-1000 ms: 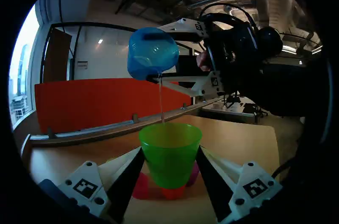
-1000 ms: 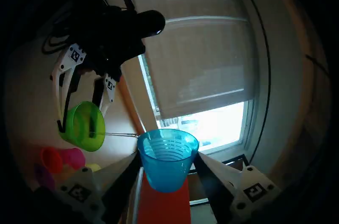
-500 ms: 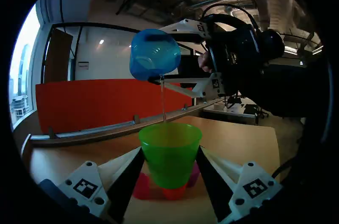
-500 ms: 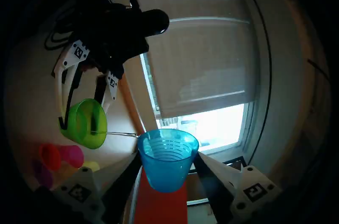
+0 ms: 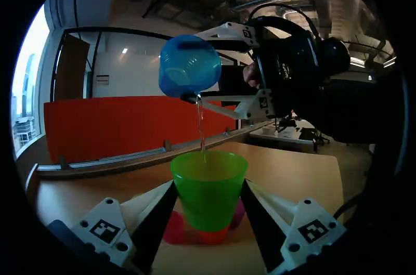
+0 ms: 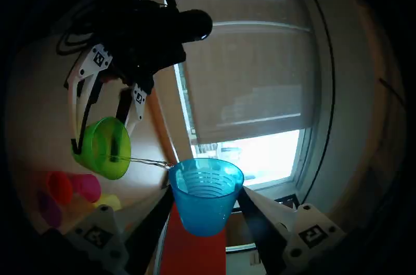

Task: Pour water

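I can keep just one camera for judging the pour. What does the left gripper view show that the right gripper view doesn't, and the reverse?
Left gripper view: the blue cup from outside, tipped above the green cup, the water stream falling into it, with an orange partition and the table behind. Right gripper view: the inside of the blue cup and the green cup's open mouth, with a bright window and its blind behind. Both: the two cups, each held between jaws, the stream joining them, and small coloured cups nearby.

Tilted cup (image 5: pixel 188 69) above upright cup (image 5: pixel 209 187)
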{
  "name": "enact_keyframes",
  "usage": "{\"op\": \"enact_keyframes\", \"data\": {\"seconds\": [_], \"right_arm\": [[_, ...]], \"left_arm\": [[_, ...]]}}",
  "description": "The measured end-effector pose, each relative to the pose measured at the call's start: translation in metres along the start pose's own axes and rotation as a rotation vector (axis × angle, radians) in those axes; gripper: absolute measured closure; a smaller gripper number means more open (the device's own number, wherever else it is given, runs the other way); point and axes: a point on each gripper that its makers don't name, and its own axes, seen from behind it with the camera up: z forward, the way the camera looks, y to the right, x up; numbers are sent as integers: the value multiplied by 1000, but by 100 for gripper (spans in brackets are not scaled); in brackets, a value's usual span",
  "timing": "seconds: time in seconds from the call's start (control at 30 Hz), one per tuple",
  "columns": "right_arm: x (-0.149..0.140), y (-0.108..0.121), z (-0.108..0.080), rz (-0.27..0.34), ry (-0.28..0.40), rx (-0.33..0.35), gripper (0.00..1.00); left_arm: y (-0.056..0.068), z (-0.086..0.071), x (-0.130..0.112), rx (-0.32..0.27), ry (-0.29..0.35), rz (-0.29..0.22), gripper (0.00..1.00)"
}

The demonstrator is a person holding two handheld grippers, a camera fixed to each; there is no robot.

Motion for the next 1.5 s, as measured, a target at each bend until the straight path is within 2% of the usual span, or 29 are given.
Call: {"op": "enact_keyframes", "data": {"seconds": [1.5], "right_arm": [[10, 1, 0, -80, -6, -14, 12]], "left_arm": [[-3, -2, 4, 11, 10, -6, 19]]}}
